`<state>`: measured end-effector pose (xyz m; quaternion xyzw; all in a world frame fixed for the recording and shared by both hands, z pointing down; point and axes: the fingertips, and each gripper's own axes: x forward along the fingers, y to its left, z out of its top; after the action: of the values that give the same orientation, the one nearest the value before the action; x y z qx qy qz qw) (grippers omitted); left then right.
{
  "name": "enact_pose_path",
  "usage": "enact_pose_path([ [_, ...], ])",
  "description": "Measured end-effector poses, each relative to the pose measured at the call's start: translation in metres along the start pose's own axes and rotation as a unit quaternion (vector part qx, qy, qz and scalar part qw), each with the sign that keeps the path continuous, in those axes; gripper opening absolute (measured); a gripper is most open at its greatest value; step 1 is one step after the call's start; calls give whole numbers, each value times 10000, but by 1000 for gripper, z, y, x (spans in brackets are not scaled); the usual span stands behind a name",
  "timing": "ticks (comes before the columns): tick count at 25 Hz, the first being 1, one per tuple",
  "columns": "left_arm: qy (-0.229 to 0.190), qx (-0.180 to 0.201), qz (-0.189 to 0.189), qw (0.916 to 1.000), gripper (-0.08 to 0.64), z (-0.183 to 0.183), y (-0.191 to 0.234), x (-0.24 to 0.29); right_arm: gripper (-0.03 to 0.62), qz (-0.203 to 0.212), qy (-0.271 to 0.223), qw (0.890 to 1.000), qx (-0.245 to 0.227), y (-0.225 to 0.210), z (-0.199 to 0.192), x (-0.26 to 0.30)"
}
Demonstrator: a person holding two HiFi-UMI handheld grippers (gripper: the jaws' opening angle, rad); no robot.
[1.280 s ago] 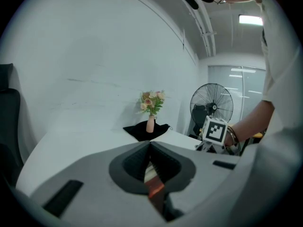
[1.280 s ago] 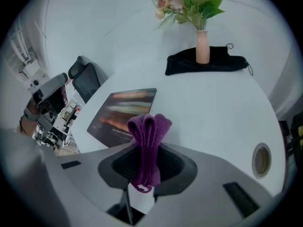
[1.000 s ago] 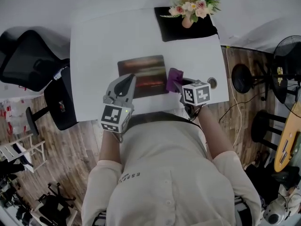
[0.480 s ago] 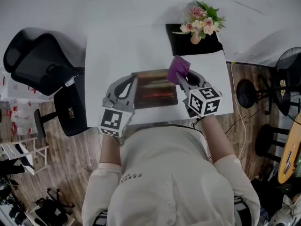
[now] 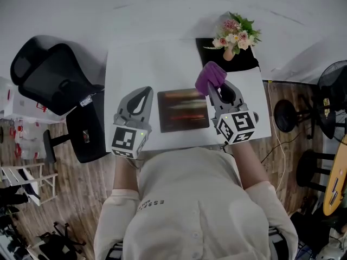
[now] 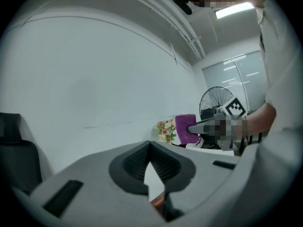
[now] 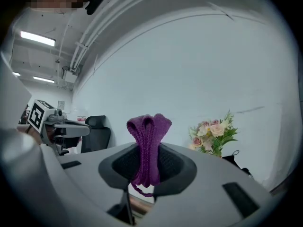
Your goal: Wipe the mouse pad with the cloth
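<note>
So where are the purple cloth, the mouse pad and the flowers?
purple cloth (image 5: 210, 76): head view, on its bunched top fold.
mouse pad (image 5: 183, 110): head view, on the middle of its dark surface.
flowers (image 5: 237, 32): head view, on the pink blooms of the bunch.

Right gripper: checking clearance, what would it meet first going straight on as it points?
Probably nothing near: the right gripper, shut on the cloth, faces bare wall; flowers sit to its right.

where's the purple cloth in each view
Head view: purple knitted cloth right of centre, pinched at the right tool's tip.
Left gripper view: right of centre, beside the pink flower bouquet.
Right gripper view: dead centre, between the jaws.
Shared landmark: the bouquet.
</note>
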<state>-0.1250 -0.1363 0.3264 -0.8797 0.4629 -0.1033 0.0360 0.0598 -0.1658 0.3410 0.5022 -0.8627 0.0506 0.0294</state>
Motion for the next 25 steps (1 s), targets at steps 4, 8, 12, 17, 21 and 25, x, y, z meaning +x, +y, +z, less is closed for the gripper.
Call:
enact_pose_path([
  [4, 1, -22, -19, 10000, 2, 0, 1, 3, 92, -171, 53, 9997, -176, -7, -2, -1],
  [8, -9, -103, 8, 9999, 2, -2, 2, 6, 91, 82, 72, 9989, -457, 0, -8, -1],
  [12, 0, -121, 7, 9999, 2, -3, 1, 9, 89, 223, 93, 9987, -438, 0, -13, 0],
  [17, 64, -128, 58, 9999, 2, -6, 3, 13, 89, 251, 102, 9991, -339, -3, -14, 5],
  [21, 150, -93, 76, 9998, 2, -8, 2, 15, 89, 229, 184, 9992, -272, -4, -14, 6],
  [25, 222, -80, 118, 9997, 2, -11, 2, 16, 89, 258, 202, 9991, -265, -5, -14, 8],
])
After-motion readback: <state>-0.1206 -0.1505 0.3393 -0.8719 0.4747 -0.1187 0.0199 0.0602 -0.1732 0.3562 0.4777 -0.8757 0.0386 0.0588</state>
